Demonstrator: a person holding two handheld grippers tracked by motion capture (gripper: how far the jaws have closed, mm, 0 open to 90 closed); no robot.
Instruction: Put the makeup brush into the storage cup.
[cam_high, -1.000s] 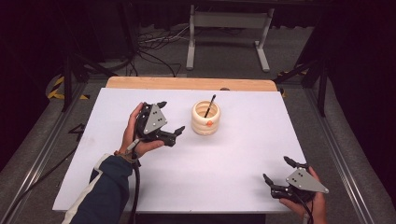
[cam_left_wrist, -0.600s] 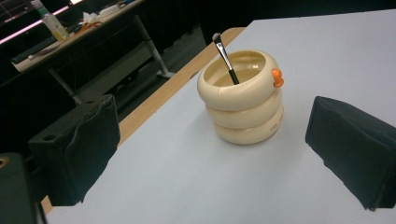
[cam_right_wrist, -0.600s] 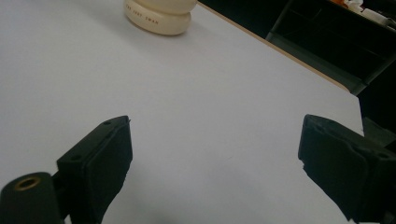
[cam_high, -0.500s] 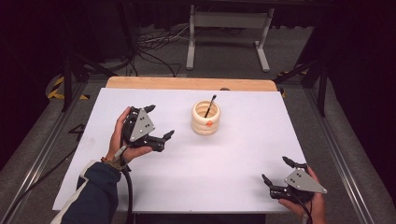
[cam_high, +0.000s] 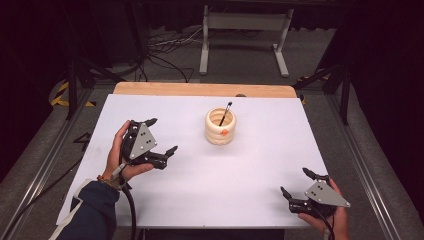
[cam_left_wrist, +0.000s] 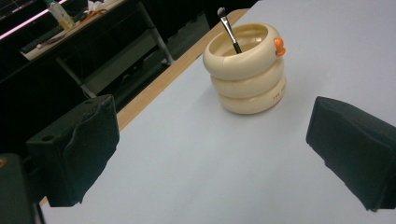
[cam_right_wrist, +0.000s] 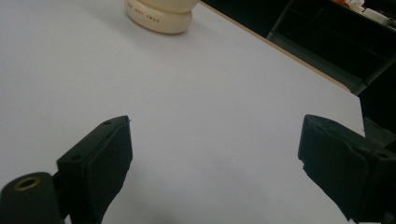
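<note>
Two tools, both with jaws spread wide and nothing between them. Left tool (cam_high: 164, 136) hovers over the table (cam_high: 250, 170) to the left of the cream holder (cam_high: 220, 127), well apart from it, jaws pointing toward it. Right tool (cam_high: 300, 183) sits near the table's front right corner, far from the holder. Holder is a stack of three rings with an orange knob on the rim; a black brush (cam_high: 225, 113) stands in it, leaning, bristles up.
</note>
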